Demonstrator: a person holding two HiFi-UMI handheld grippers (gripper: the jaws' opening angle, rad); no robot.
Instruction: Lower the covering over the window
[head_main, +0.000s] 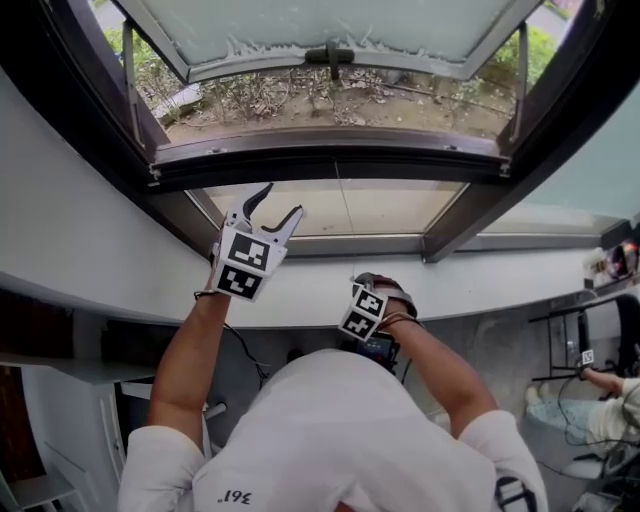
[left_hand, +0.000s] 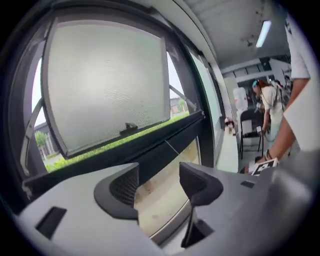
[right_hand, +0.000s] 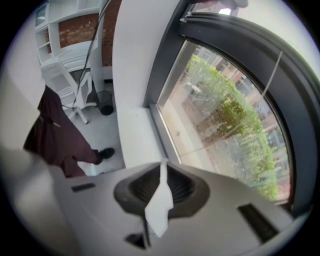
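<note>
While the person stands facing a dark-framed window (head_main: 330, 165), each hand holds a gripper up toward it. Raised higher, in front of the frame's middle rail, the left gripper (head_main: 280, 200) has its two dark jaws spread wide. Its own view confirms this: the left gripper (left_hand: 160, 185) holds nothing, and only glass and frame show through the gap.

Lower and nearer the person's body, the right gripper (head_main: 362, 308) points steeply down. In its own view the right gripper (right_hand: 160, 187) has its jaws closed together on a thin white strip (right_hand: 160, 202), which sticks out above and below the pads. Whether this strip belongs to the covering cannot be told.

At the top of the window a frosted sash (head_main: 330, 30) is swung outward, with bare ground and plants visible beyond it. Below it, the lower pane (right_hand: 225, 115) is uncovered clear glass. A thin cord (right_hand: 274, 70) runs down in front of that pane. A white sill (right_hand: 135, 135) lies beneath it.
</note>
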